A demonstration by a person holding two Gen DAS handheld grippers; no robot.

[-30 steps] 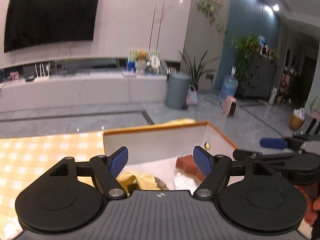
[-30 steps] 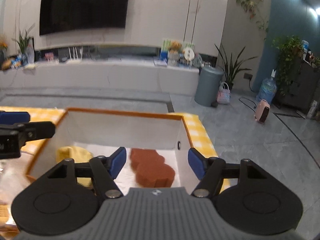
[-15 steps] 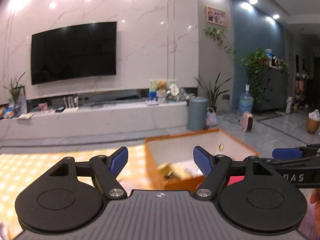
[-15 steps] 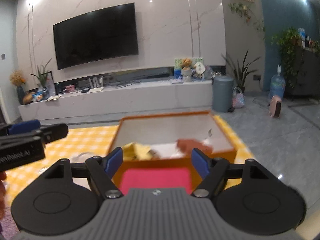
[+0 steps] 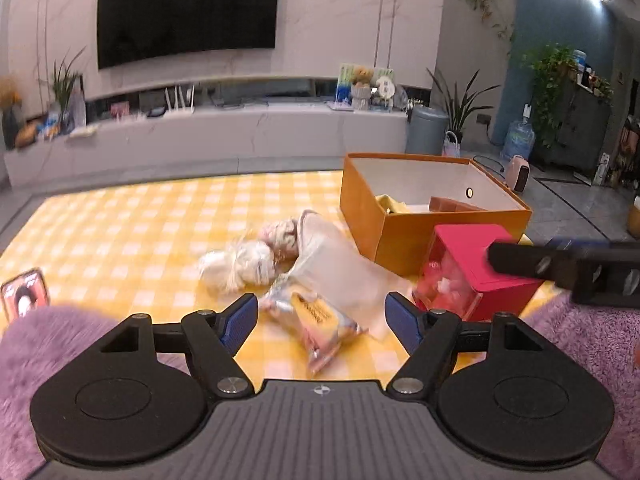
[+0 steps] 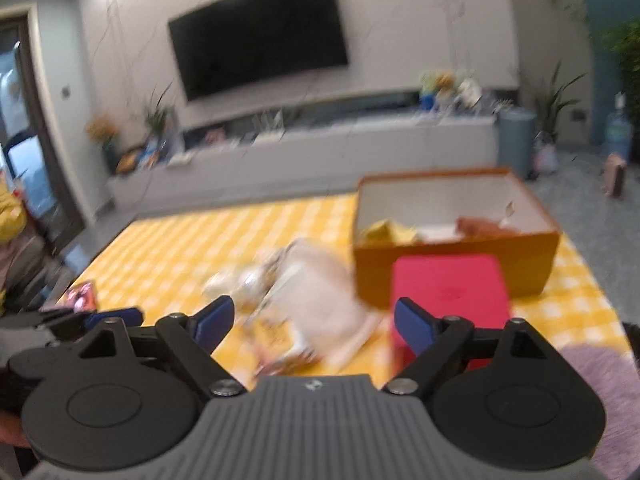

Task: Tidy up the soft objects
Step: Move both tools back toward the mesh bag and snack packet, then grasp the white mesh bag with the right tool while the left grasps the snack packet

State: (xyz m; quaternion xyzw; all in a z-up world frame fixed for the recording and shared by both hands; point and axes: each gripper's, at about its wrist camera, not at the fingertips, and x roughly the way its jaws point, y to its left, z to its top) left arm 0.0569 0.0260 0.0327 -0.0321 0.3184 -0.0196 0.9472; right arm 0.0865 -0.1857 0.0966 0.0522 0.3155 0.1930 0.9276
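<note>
Pouch (image 5: 316,320) lies sharp before left gripper (image 5: 320,322), blurred before right gripper (image 6: 314,320); both jaws wide apart, empty.

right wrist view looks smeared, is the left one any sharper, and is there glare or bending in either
Right wrist view: motion blur smears the orange cardboard box and the clear plastic packets; a ceiling light flares at top left. Left wrist view: much sharper, the box edges crisp, only the white plush bundle slightly soft. Both: fisheye bends the black wall television and darkens the corners; each open claw stays sharp.
</note>
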